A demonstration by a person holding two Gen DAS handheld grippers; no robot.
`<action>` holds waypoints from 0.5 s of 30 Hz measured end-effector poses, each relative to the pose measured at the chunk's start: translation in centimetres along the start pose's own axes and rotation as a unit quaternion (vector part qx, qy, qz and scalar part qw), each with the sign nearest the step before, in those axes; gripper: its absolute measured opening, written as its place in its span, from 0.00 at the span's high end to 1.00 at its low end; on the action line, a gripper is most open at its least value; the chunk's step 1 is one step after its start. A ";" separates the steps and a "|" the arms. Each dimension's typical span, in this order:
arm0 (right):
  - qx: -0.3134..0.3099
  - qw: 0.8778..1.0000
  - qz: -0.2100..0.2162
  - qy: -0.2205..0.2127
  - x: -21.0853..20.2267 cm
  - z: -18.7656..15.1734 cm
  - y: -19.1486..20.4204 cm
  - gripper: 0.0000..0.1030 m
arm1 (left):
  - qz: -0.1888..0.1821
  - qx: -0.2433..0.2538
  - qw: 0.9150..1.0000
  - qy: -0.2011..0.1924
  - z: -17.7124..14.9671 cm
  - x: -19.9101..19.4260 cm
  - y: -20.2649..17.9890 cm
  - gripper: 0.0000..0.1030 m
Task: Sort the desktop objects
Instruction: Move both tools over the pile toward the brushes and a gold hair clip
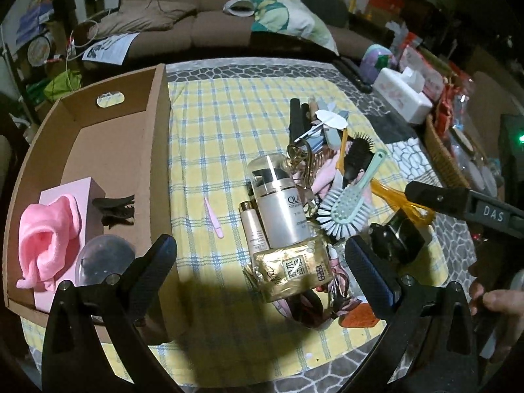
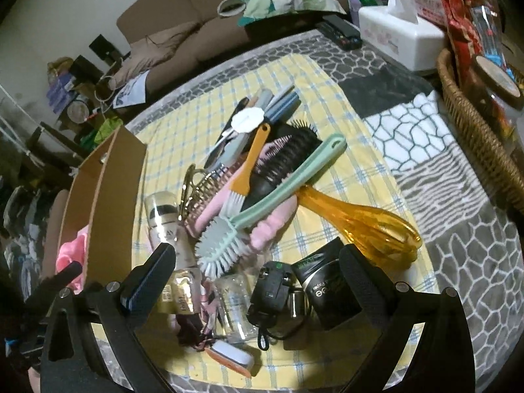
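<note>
Both hand-held grippers stand wide and hold nothing: the left hand-held gripper [image 1: 260, 255] hovers over the gold packet [image 1: 291, 270] at the near end of the pile, and the right hand-held gripper [image 2: 257, 268] hangs above the black charger [image 2: 273, 294] and the dark jar [image 2: 327, 285]. The things to sort lie heaped in the middle of the worktop, while the cardboard box [image 1: 160, 150] on the left already holds a pink cloth [image 1: 46, 242], a black hair clip [image 1: 116, 209] and a clear dome. The main risk, as I judge it, is the tangle: the green brush [image 2: 262, 206], orange brush [image 2: 253, 160] and amber hairbrush [image 2: 363, 226] cross one another, so lifting one may drag or topple its neighbours, and the tall pump bottle [image 1: 281, 206] leaning in the heap could roll. The worktop wears a yellow checked cloth [image 1: 222, 111] over a grey patterned cover. A brown sofa [image 1: 209, 9] stands behind, with a tissue box [image 2: 398, 29] and wicker basket [image 2: 475, 131] to the right; the room is dim and cluttered.
</note>
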State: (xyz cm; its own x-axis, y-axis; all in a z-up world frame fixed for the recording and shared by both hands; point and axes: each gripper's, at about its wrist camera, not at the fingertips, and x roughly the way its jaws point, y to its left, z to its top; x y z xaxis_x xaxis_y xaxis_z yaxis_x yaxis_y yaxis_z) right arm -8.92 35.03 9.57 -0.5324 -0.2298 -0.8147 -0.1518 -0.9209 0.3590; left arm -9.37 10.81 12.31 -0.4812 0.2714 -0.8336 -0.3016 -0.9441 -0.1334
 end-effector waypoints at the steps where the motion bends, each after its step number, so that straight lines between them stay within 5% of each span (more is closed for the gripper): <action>1: 0.000 1.000 -0.001 0.000 0.2 0.0 0.0 0.01 | 0.000 0.000 1.000 0.001 0.0 0.1 0.0 0.00; 10: 0.014 1.000 0.009 0.012 1.8 0.2 -0.1 0.01 | 0.003 -0.001 1.000 0.004 0.4 1.4 -0.4 0.00; 15: 0.059 0.996 0.053 0.027 3.3 0.0 -1.0 0.01 | 0.006 0.001 1.000 0.012 0.3 2.3 -0.7 0.00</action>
State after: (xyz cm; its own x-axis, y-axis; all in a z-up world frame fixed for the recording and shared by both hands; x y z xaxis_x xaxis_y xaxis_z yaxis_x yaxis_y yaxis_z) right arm -10.52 35.25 6.53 -0.5049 -0.3429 -0.7922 -0.1969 -0.8478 0.4924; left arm -10.51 12.13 10.67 -0.4654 0.2565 -0.8471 -0.2977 -0.9467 -0.1231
